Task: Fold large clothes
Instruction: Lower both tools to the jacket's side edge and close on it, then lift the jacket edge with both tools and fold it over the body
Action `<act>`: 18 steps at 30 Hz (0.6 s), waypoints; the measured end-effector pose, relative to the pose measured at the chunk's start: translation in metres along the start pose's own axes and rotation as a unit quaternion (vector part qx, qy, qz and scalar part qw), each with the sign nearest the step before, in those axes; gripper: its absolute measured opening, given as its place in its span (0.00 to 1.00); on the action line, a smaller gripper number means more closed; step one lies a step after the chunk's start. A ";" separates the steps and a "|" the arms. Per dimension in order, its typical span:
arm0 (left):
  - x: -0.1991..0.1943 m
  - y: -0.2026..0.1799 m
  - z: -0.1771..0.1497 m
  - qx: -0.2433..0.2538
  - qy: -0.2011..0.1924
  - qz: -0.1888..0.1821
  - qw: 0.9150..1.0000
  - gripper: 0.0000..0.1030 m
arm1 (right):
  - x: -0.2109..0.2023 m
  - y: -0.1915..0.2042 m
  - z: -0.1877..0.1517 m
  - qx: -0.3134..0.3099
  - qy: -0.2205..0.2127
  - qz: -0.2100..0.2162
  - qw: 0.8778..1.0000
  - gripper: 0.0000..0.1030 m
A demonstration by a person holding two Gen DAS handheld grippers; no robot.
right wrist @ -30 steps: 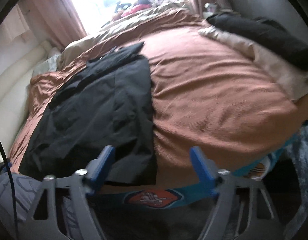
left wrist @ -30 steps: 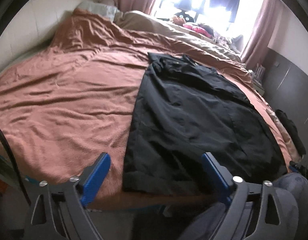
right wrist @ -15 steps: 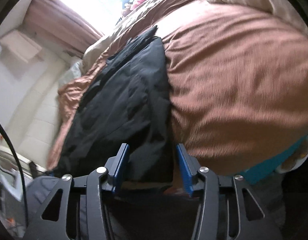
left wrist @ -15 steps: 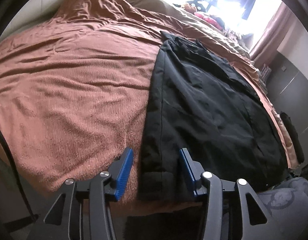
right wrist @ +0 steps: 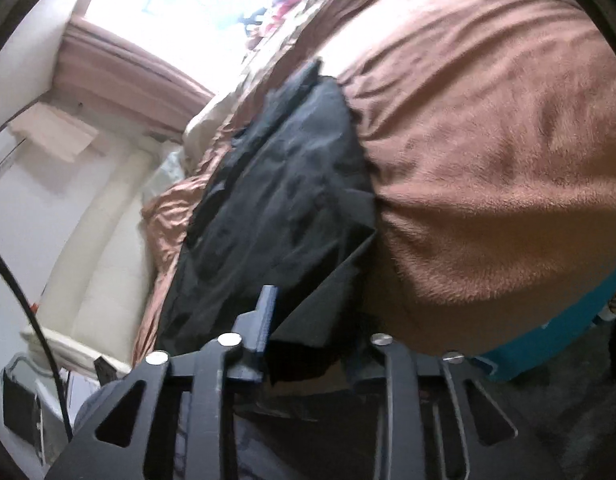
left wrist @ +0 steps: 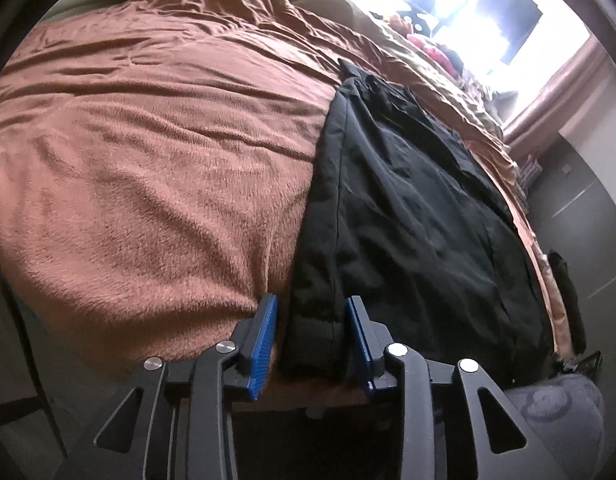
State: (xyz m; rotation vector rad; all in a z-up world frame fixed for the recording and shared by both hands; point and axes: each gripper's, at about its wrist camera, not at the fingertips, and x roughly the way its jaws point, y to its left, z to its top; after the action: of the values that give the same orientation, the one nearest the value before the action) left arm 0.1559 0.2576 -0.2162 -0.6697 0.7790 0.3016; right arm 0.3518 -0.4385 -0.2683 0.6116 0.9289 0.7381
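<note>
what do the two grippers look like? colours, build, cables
Both match: left gripper and right gripper have black open-frame linkage arms with cut-outs, silver round pivot screws, and ribbed blue pads on the fingers. A thin black cable curves past the right gripper.

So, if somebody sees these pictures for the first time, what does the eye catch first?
First comes the black garment, laid long on the brown blanket that covers the bed. Its near hem sits at the bed's edge, where the left gripper is closing around one corner and the right gripper is closing on the other, which already lifts into a peak. Behind, the bright window glares beyond the far end of the bed.
</note>
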 end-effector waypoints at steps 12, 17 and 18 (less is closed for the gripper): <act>-0.048 -0.038 0.013 0.050 -0.049 0.021 0.997 0.07 | -0.046 0.055 -0.003 -0.043 -0.079 0.028 0.995 0.00; -0.086 -0.055 0.026 0.070 -0.089 0.012 0.994 0.07 | -0.082 0.074 0.003 -0.067 -0.106 0.051 0.991 0.00; -0.095 -0.058 0.028 0.072 -0.098 0.009 0.993 0.07 | -0.089 0.079 0.003 -0.072 -0.111 0.057 0.990 0.00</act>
State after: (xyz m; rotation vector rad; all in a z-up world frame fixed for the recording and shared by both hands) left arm 0.1347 0.2311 -0.1064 -0.4889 0.6138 0.3197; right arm 0.2957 -0.4606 -0.1656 0.6092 0.6345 0.8131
